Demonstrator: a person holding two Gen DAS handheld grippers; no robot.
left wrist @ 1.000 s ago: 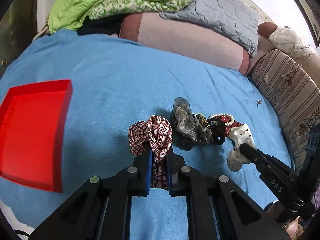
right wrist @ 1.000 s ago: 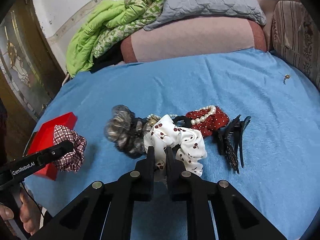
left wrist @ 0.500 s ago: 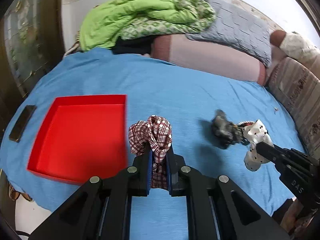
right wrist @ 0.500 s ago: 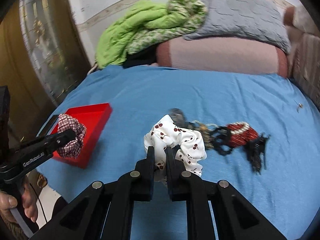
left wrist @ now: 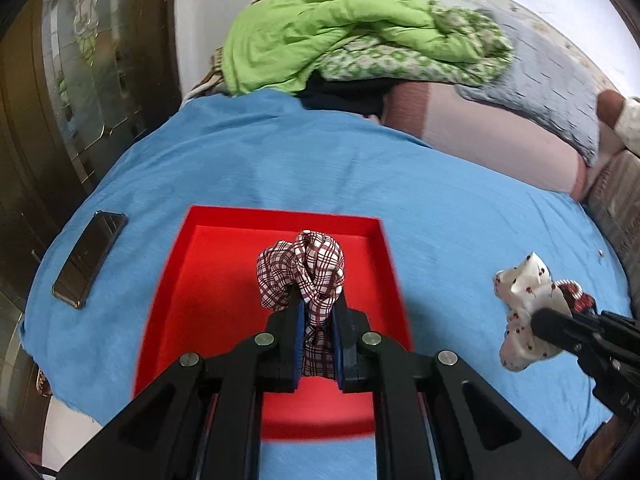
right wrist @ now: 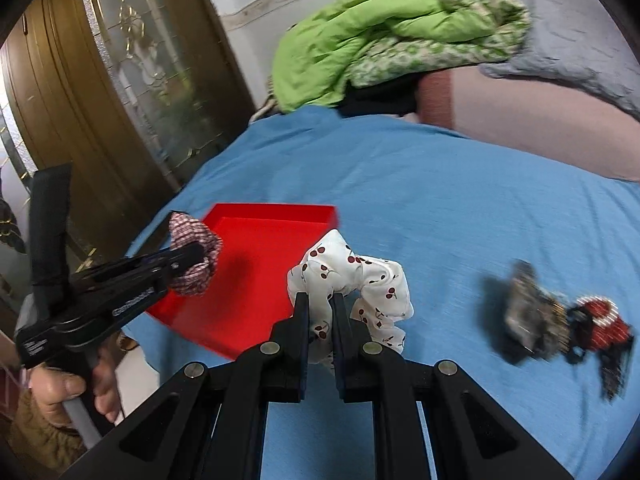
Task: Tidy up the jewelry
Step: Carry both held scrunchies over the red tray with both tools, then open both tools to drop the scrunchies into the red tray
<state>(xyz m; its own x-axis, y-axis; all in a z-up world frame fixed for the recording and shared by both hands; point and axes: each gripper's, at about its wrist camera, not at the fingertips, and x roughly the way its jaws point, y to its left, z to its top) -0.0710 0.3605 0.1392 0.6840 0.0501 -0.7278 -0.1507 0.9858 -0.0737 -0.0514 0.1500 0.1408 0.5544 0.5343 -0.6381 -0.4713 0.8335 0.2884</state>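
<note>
Plaid scrunchie (left wrist: 302,270) pinched in left gripper (left wrist: 316,316), jaws pressed on its lower fold, the rest bunched above the tips. It hangs over the red tray (left wrist: 224,280), about mid-tray in the left wrist view. The right wrist view shows the same scrunchie over the tray's near-left part, with its shadow on the tray floor. Not touching the floor, as far as I can tell.

Cherry scrunchie (right wrist: 352,280) pinched in right gripper (right wrist: 320,312), jaws clamped on one fold, most of the loop flopping to the right. It sits at the tray's right edge; can't tell if it is over the tray or just outside.

Rest of the jewelry pile (right wrist: 560,320) lies on the blue sheet (left wrist: 280,160), well apart from the tray, blurred: grey scrunchie, red beaded piece, dark clip. Phone (left wrist: 90,258) on the sheet left of the tray. Green jacket (left wrist: 340,28) and pillows at the back.

Risks, judged:
- Right releases too soon: the cherry scrunchie lands on the rim or sheet, because it is only at the tray's edge.
- Fabric snags on a pad when the jaws part, since the folds are wedged deep between them; the scrunchie then drags back out.
- Grippers close together over one tray; they could bump if both go in at once.
- Tray sits near the bed edge on soft sheet, so a downward knock could tip or shift it.
- Thin grip on the cherry one; a quick swing could shake it loose.
</note>
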